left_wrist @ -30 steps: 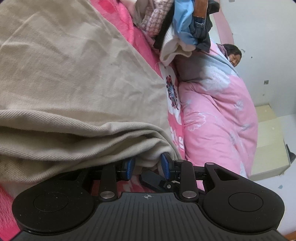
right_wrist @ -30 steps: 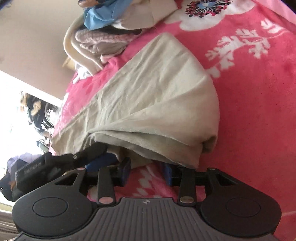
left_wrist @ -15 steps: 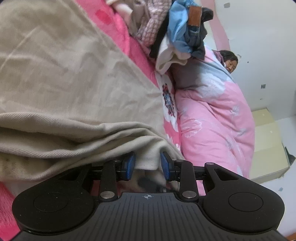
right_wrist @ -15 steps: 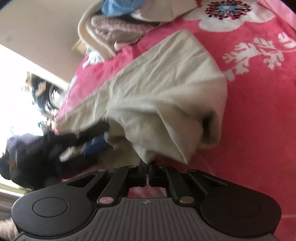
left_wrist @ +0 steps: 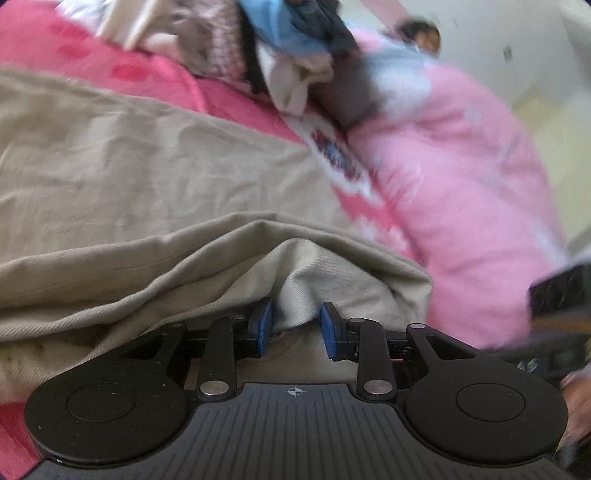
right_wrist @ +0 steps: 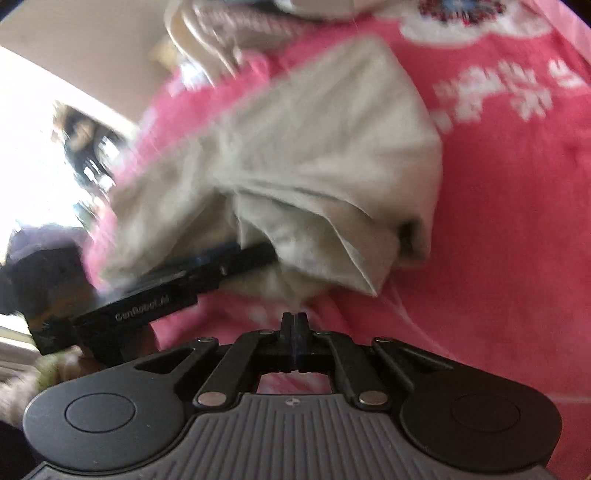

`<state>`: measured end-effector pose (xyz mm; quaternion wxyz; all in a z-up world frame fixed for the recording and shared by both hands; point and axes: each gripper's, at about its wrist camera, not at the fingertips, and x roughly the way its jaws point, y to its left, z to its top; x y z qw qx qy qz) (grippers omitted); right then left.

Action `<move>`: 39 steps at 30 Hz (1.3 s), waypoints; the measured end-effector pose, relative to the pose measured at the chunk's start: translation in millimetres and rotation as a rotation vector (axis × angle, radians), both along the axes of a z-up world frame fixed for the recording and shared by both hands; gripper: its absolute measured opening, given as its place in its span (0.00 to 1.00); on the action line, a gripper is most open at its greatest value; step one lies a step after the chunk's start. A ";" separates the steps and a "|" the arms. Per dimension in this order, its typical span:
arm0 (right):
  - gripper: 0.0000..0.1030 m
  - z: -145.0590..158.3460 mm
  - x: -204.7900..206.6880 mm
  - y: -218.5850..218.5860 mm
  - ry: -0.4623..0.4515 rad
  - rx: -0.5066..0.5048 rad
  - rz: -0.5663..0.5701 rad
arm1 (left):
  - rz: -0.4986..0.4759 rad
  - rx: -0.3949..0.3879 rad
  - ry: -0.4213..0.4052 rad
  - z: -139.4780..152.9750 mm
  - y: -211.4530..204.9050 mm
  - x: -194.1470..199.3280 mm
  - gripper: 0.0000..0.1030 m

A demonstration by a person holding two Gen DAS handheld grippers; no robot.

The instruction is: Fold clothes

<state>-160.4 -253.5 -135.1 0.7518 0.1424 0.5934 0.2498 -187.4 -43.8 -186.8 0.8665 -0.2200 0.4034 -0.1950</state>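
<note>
Fingers of left gripper (left_wrist: 296,325) pinch beige garment (left_wrist: 155,192); right gripper (right_wrist: 294,328) fingers fully closed, apparently empty.

So the right tongs (right_wrist: 294,322) are pinched fully together, and whether they've got any cloth in them I can't tell. Just past the tips there's a rumpled beige garment (right_wrist: 325,155) bunched on a hot pink floral blanket (right_wrist: 517,221). The other tongs (right_wrist: 258,254) poke in from the left, tips tucked under the fabric's edge. There's a messy clothes pile (right_wrist: 236,29) up top. It's all pretty blurry.
</note>
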 end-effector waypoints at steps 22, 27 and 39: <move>0.43 -31.0 45.5 -31.7 0.409 0.399 -0.517 | -0.153 0.523 -0.334 6.8 -58.0 -43.0 0.16; 0.48 -36.9 48.1 -32.1 0.471 0.414 -0.628 | -0.188 0.556 -0.381 4.9 -60.8 -49.7 0.16; 0.06 -13.3 50.8 -29.2 0.368 0.458 -0.648 | -0.296 0.630 -0.478 3.3 -71.0 -71.6 0.15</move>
